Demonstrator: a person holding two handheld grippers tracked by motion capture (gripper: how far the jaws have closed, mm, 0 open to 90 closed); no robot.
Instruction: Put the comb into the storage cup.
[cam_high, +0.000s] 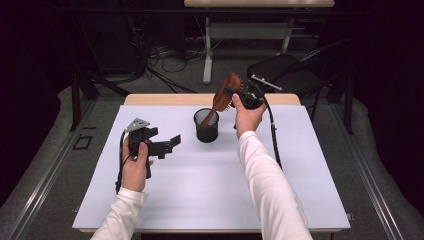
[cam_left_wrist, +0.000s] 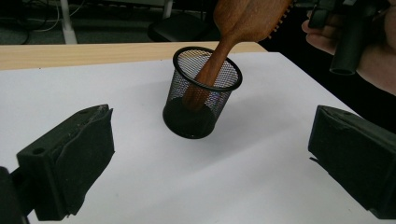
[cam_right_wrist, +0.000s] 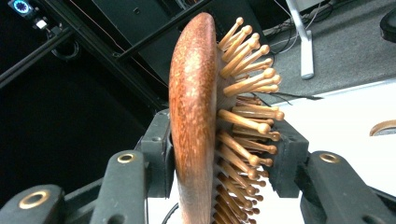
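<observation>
Over the table (cam_high: 210, 190), my right gripper (cam_high: 239, 95) clamps the hairbrush (cam_high: 222, 97), handle apparently bottomed in the mesh cup (cam_high: 206, 126); release remains; left gripper (cam_high: 167, 145) open, empty.

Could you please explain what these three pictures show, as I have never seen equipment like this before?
A person at a table holds a hand-operated gripper in each hand. One camera looks down from above; one camera rides on each gripper, looking along its jaws. On the white table top stands a black mesh cup. The right gripper is clamped on the head of a wooden hairbrush, whose handle reaches down into the cup. The left gripper hangs open beside the cup, holding nothing.
</observation>
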